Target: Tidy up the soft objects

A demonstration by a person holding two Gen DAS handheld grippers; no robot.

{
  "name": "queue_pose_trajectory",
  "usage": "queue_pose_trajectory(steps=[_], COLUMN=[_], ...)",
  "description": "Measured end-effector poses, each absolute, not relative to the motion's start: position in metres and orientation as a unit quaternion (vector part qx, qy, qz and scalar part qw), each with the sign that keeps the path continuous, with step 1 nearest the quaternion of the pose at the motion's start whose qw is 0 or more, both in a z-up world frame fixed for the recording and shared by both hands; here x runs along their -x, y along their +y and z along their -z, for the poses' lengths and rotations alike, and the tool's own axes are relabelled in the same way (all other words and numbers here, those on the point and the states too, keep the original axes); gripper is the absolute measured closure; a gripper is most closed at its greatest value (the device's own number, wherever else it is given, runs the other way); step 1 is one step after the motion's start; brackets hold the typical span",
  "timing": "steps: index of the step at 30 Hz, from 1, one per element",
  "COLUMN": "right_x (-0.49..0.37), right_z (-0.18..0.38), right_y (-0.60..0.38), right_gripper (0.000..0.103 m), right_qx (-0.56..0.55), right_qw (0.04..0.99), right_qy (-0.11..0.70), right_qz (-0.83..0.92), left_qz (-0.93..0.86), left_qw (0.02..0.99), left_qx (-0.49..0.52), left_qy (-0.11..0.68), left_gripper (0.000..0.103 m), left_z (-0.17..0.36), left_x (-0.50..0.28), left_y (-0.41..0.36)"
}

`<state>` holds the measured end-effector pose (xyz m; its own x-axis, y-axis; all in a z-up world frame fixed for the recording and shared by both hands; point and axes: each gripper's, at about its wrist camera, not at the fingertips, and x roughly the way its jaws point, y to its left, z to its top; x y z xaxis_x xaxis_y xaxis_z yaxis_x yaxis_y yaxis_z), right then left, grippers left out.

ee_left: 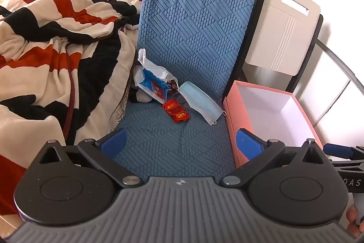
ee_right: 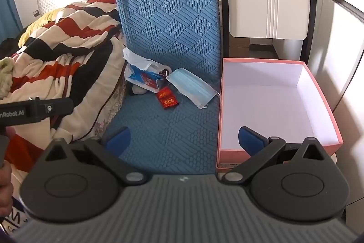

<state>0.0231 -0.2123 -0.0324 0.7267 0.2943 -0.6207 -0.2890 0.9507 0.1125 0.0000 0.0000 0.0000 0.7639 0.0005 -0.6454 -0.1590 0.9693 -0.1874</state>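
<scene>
- My jaws stand wide apart on both sides, nothing between them: the left gripper (ee_left: 182, 144) and the right gripper (ee_right: 185, 140) both hang over the front of the blue textured chair cushion (ee_right: 163, 136), tilted down toward the seat.
- The soft things sit together at about 12 o'clock from my left gripper, at the back of the seat where it meets the backrest.
- The light blue face mask (ee_left: 199, 104) lies flat, its ear loop close beside the pink box (ee_right: 270, 97) at 2 o'clock. I judge it almost weightless and floppy; I would pinch the pleated body near one short edge, not the thin loop.
- The tissue pack (ee_left: 153, 83), at 11 o'clock, has white tissue sticking up from its torn top. The wrapper is likely slick and squashy, so I would grip across its middle.
- The small red foil packet (ee_left: 176, 111) lies between them, nearest me. It looks crinkly and slippery, so I would take it by its full width.
- The box is open and empty.
</scene>
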Motion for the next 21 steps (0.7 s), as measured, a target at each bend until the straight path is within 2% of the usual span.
queue_pose_trajectory(steps=[21], right_x=[-0.02], right_z=[0.037], right_y=[-0.214], right_gripper=[0.0], right_qx=[-0.001], right_qw=[0.928], right_qy=[0.342], right_qz=[-0.15], left_qz=[-0.049], left_qw=[0.933], left_qx=[0.12], left_qy=[0.337], left_gripper=[0.0], left_z=[-0.003], left_x=[0.005], left_y=[0.006])
